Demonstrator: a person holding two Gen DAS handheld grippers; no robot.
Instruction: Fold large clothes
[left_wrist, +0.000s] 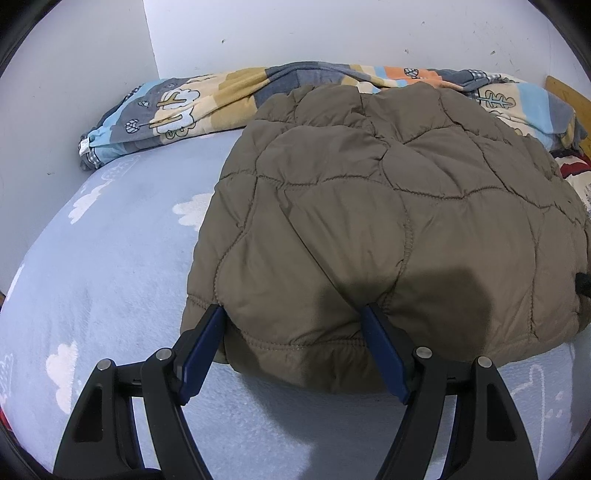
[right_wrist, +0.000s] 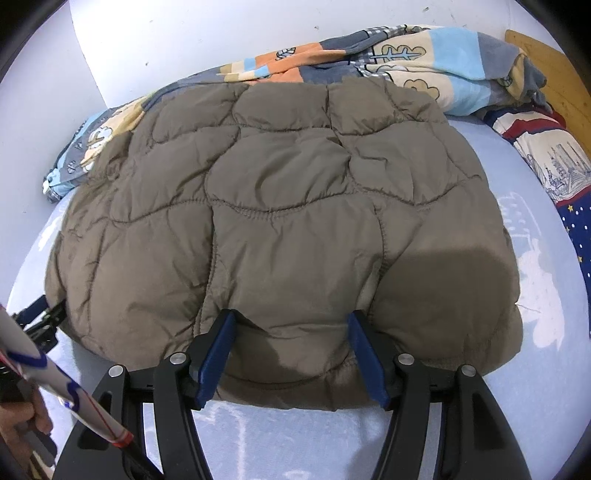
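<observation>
Looking across the bed (left_wrist: 110, 266), I am seeing the light blue sheet with white clouds carrying the whole scene, and the brown quilted jacket (left_wrist: 388, 206) is lying on it in a thick folded bundle, its far edge touching the patterned blanket (left_wrist: 192, 103) bunched against the wall. I am judging that a fold is either finishing or beginning at the near hem. My left gripper (left_wrist: 295, 321) is standing wide astride the jacket's near left corner, padding bulging between the blue pads, and I cannot tell whether they are pressing. My right gripper (right_wrist: 291, 328) is likewise straddling the near edge further right, jaws wide and edging apart. Next, I am expecting to need both hems pinched together and lifted evenly. I am finding no brand, label or legible writing anywhere.
</observation>
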